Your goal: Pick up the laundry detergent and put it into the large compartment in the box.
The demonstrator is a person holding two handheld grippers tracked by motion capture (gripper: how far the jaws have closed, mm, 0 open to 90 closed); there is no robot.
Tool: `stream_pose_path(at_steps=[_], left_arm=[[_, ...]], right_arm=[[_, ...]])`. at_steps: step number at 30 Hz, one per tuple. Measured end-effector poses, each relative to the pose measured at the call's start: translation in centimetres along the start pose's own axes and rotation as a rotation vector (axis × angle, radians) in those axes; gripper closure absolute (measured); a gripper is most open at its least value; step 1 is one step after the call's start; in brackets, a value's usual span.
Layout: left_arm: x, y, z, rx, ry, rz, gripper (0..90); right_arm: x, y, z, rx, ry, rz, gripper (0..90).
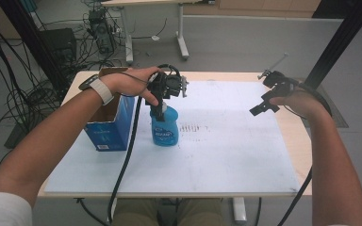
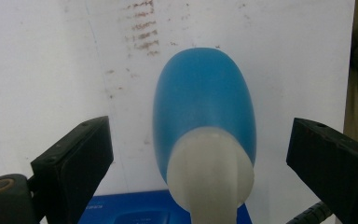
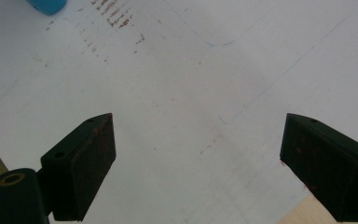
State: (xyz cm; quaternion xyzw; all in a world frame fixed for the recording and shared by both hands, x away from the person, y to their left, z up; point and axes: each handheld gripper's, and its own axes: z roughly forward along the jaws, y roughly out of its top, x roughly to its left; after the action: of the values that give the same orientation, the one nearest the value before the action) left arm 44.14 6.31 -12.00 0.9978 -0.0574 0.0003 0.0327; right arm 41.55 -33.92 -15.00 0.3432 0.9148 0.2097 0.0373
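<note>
The white work sheet (image 1: pixel 226 155) covered most of the light wooden table (image 1: pixel 294 136) and carried a patch of brown scuff marks (image 1: pixel 191 127) near its centre. On the sheet, left of centre, the blue bottle (image 1: pixel 164 128) stood upright just beside an open blue cardboard box (image 1: pixel 111 120) at the table's left edge. The left gripper (image 1: pixel 159 112) was positioned directly above the bottle; in the left gripper view its jaws were spread wide on either side of the bottle's white cap (image 2: pixel 209 170), not touching it. The right gripper (image 1: pixel 264 104) was held above the sheet's right part, well apart from the bottle, jaws likewise spread over bare surface. Beyond the table lay grey flooring (image 1: pixel 245 42), tangled black cables (image 1: pixel 23 89) at left, and the white legs of a second desk (image 1: pixel 181 42).
</note>
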Motion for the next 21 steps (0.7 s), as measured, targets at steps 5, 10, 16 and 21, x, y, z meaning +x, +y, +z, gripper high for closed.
stream_pose_path(at_steps=[5, 10, 16, 21], left_arm=[[-0.01, -0.01, -0.02, 0.002, 0.002, -0.001, 7.5], [-0.01, -0.07, -0.05, 0.0, 0.001, -0.002, 7.5], [0.0, 0.03, 0.04, 0.001, 0.002, 0.0, 7.5], [0.0, 0.09, 0.06, 0.002, 0.001, 0.0, 7.5]], right_arm=[[0.01, 0.08, 0.06, 0.0, 0.002, -0.001, 10.6], [0.04, 0.16, 0.04, 0.002, 0.0, -0.004, 10.6], [0.06, 0.14, -0.02, 0.003, 0.0, 0.002, 10.6], [0.0, 0.04, -0.04, 0.001, -0.001, -0.003, 10.6]])
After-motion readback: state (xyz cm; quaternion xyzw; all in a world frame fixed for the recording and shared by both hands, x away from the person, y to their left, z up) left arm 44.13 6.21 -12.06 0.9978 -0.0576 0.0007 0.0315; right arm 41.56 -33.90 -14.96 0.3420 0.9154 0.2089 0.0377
